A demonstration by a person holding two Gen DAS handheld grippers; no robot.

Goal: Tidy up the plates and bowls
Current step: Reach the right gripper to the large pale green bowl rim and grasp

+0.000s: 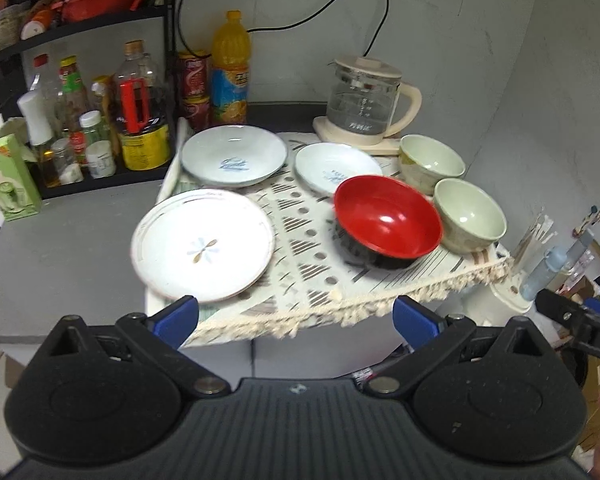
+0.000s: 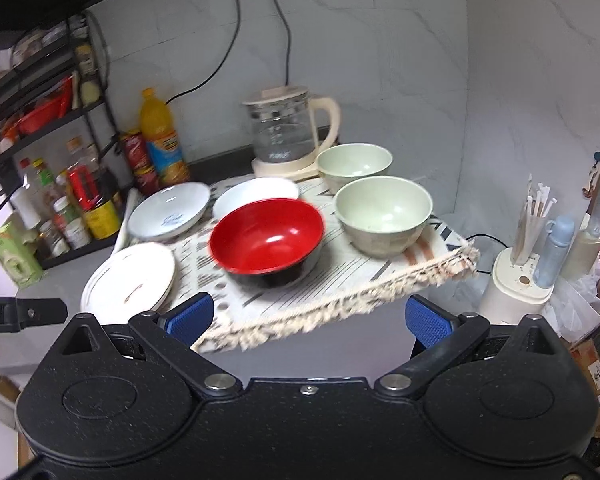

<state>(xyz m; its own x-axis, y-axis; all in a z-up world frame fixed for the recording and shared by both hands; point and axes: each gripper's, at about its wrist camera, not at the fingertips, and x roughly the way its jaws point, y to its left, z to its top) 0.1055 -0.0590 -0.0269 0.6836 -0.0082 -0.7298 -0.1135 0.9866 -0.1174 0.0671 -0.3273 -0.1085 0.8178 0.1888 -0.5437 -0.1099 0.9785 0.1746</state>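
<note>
On a patterned fringed mat (image 1: 300, 264) (image 2: 340, 272) lie three white plates: a large near one (image 1: 204, 244) (image 2: 130, 276), a far left one (image 1: 234, 156) (image 2: 168, 210) and a smaller far one (image 1: 336, 166) (image 2: 254, 196). A red-and-black bowl (image 1: 388, 220) (image 2: 266, 236) sits in the middle. Two pale green bowls stand to its right, one nearer (image 1: 470, 214) (image 2: 384, 214) and one farther (image 1: 432, 162) (image 2: 354, 164). My left gripper (image 1: 296, 320) is open and empty before the mat's near edge. My right gripper (image 2: 310, 318) is open and empty there too.
A glass kettle (image 1: 364, 100) (image 2: 286, 132) stands behind the dishes. Bottles and jars (image 1: 100, 120) fill a black rack on the left, with an orange juice bottle (image 1: 230, 68) (image 2: 162, 136). A chopstick holder (image 2: 518, 280) and blue bottle (image 2: 554, 248) stand right of the mat.
</note>
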